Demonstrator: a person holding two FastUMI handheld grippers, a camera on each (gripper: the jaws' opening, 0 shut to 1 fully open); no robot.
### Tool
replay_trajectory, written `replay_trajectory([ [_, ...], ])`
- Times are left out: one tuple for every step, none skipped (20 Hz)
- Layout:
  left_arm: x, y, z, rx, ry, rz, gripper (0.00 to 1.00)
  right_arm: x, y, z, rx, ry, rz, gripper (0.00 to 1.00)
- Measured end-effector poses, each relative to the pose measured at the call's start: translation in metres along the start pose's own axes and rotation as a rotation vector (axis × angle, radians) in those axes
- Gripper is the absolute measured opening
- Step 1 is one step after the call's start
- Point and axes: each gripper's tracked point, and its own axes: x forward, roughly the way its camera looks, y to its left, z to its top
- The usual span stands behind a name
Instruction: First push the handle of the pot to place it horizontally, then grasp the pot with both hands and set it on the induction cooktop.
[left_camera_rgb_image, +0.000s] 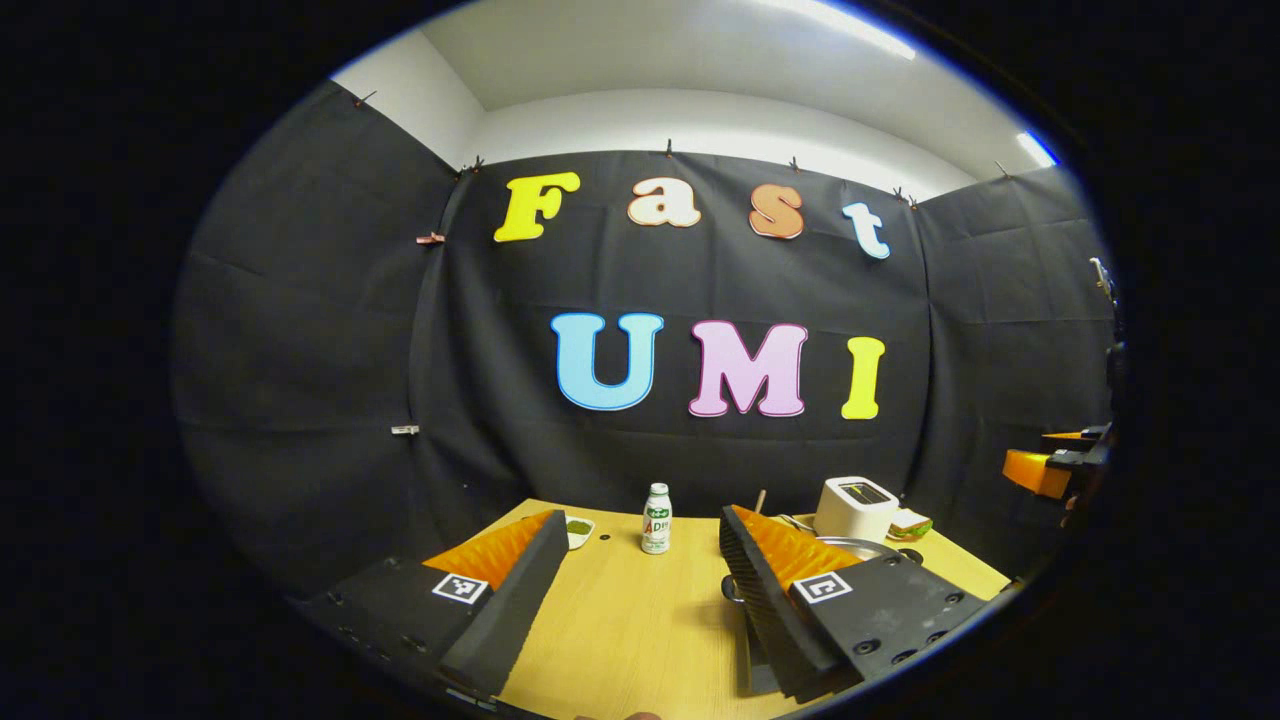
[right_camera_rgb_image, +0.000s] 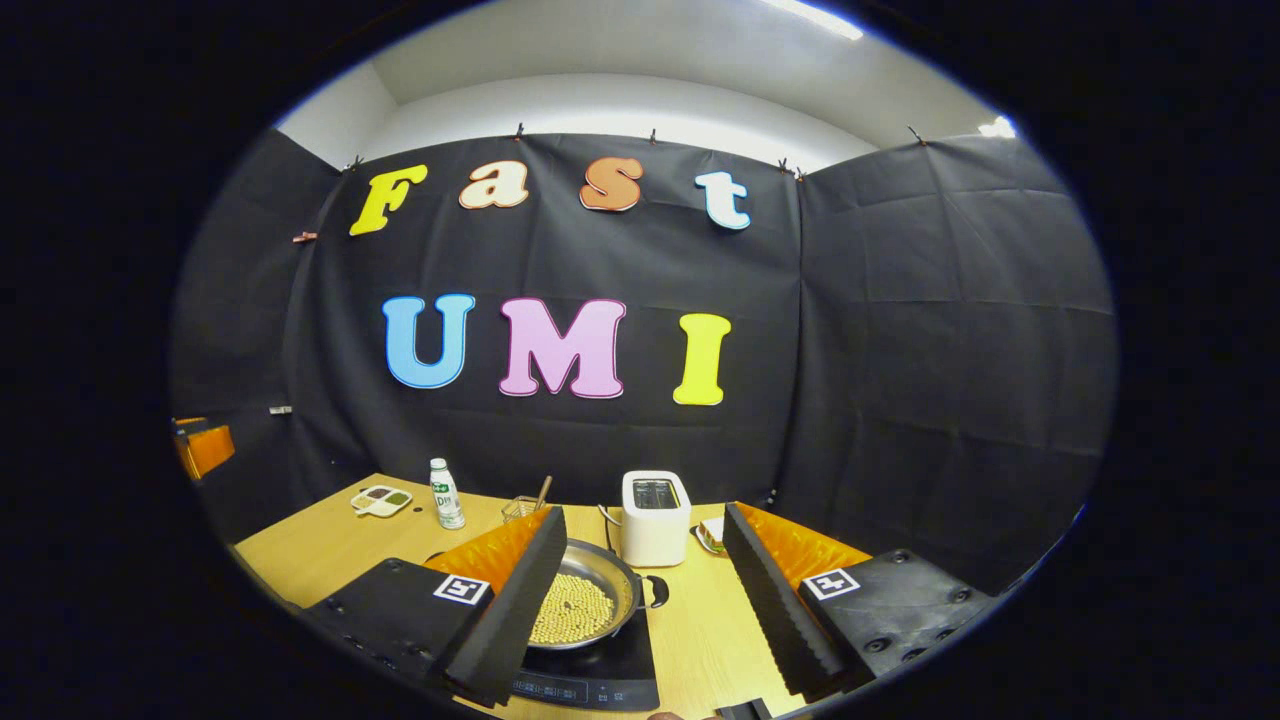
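A steel pot (right_camera_rgb_image: 590, 600) holding pale beans sits on the black induction cooktop (right_camera_rgb_image: 600, 680), near the table's front edge. Its small black side handle (right_camera_rgb_image: 656, 591) points right. My right gripper (right_camera_rgb_image: 642, 520) is open above the table; its left finger overlaps the pot's left side in the image and its right finger stands well clear. In the left gripper view, my left gripper (left_camera_rgb_image: 641, 525) is open over bare wood, and a sliver of the pot rim (left_camera_rgb_image: 850, 545) shows behind its right finger. Neither gripper holds anything.
On the wooden table (right_camera_rgb_image: 700, 620) stand a white toaster (right_camera_rgb_image: 655, 517), a small white bottle (right_camera_rgb_image: 445, 493), a divided dish (right_camera_rgb_image: 380, 500), a wire basket with a stick (right_camera_rgb_image: 525, 507) and a plate of food (right_camera_rgb_image: 712, 533). The other gripper shows at each view's edge (left_camera_rgb_image: 1045, 468) (right_camera_rgb_image: 205, 447).
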Motion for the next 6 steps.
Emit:
replay_trajectory([
  [-0.006, 0.001, -0.003, -0.007, 0.002, 0.008, 0.95, -0.007, 0.0, -0.004, -0.003, 0.003, -0.001, 0.98],
  [-0.013, 0.0, -0.005, -0.009, 0.007, 0.012, 0.95, -0.015, 0.001, -0.008, 0.003, 0.009, 0.0, 0.98],
  [-0.018, 0.002, -0.01, -0.009, 0.015, 0.019, 0.95, -0.023, 0.002, -0.01, 0.015, 0.013, -0.002, 0.98],
  [-0.023, 0.004, -0.014, -0.005, 0.022, 0.028, 0.95, -0.03, 0.002, -0.011, 0.032, 0.011, -0.009, 0.98],
  [-0.027, 0.003, -0.02, 0.0, 0.03, 0.029, 0.95, -0.035, 0.002, -0.013, 0.051, 0.009, -0.014, 0.98],
  [-0.03, 0.001, -0.025, 0.0, 0.042, 0.021, 0.95, -0.04, 0.002, -0.016, 0.069, 0.013, -0.019, 0.98],
])
